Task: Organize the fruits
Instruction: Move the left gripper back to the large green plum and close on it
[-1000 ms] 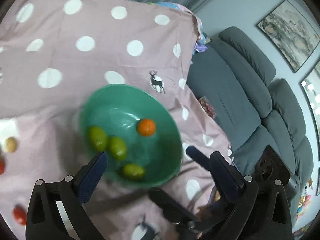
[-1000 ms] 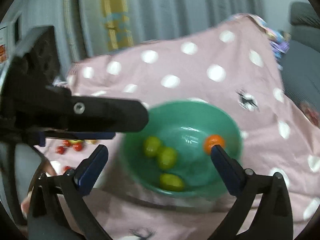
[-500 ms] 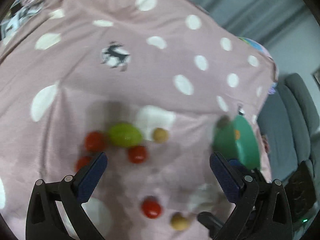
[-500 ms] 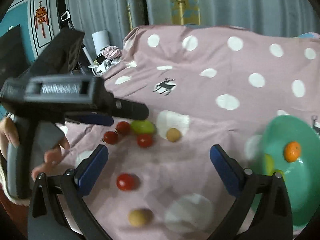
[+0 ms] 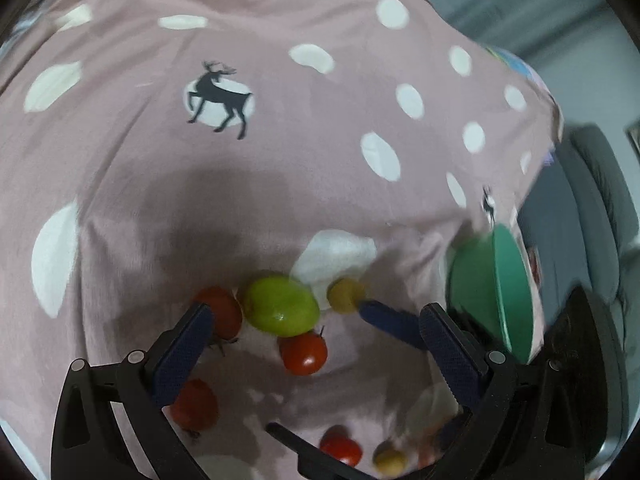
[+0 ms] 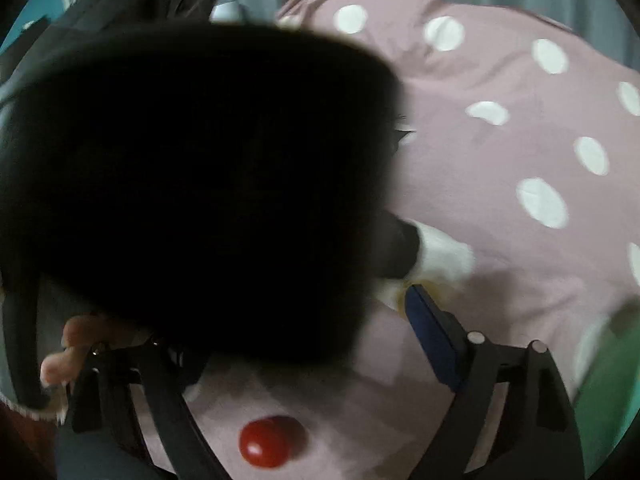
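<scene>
No readable text, labels or numbers — views blurred, perhaps hiding some.

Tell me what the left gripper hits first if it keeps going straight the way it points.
Most likely the green fruit, lying between the left gripper's open jaws, with a red tomato touching it; depth is uncertain.

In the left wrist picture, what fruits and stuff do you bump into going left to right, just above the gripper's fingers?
Red tomato → green fruit → small yellow fruit → green bowl.

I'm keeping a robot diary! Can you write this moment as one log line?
left gripper: open over oval green fruit | right gripper: jaws closing, nothing between | green plastic bowl: right of fruit
</scene>
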Action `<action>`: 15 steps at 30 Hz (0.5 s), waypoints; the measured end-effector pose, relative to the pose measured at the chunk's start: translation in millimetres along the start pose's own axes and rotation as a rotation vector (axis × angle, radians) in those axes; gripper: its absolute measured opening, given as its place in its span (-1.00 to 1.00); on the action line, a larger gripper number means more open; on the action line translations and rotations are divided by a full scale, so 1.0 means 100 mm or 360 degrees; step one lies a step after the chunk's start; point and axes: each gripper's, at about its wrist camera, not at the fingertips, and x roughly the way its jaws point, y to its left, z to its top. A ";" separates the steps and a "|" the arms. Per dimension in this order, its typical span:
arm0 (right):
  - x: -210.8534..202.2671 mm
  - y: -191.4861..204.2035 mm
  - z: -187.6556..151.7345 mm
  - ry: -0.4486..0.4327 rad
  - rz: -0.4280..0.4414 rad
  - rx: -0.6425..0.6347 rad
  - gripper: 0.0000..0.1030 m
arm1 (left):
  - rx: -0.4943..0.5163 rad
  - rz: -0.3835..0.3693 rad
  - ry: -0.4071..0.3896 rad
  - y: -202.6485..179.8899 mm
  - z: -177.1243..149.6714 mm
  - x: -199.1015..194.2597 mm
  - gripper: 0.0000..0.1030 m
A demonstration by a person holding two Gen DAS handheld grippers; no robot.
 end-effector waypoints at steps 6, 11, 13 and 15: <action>0.05 -0.17 0.06 -0.0023 0.0010 0.0121 0.67 | -0.0188 -0.0206 -0.0003 0.25 0.06 -0.02 0.97; -0.07 -0.26 0.06 -0.0098 0.0061 0.0166 0.70 | -0.0031 -0.0145 -0.0065 0.08 0.03 -0.11 0.97; -0.06 -0.27 0.06 -0.0086 0.0032 0.0169 0.70 | -0.0084 -0.0229 -0.0011 0.15 0.03 0.02 0.97; -0.04 -0.30 0.05 -0.0109 0.0084 0.0191 0.69 | -0.0119 -0.0392 -0.0020 0.22 0.06 0.10 0.97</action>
